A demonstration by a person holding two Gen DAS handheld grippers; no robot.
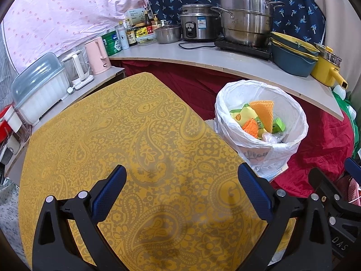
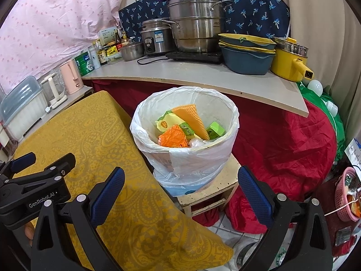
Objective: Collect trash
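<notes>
The left gripper (image 1: 181, 178) hangs wide open and empty over the yellow paisley tablecloth (image 1: 126, 135). The right gripper (image 2: 180, 180), equally spread and empty, faces the white-lined round bin (image 2: 227, 110) beside that cloth, holding orange, yellow and green wrappers (image 2: 180, 126).

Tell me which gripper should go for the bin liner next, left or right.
Right. The right gripper is open and faces the trash bin head-on, its liner rim between the fingers. The left gripper is open over the yellow tablecloth, bin off to its right.
</notes>
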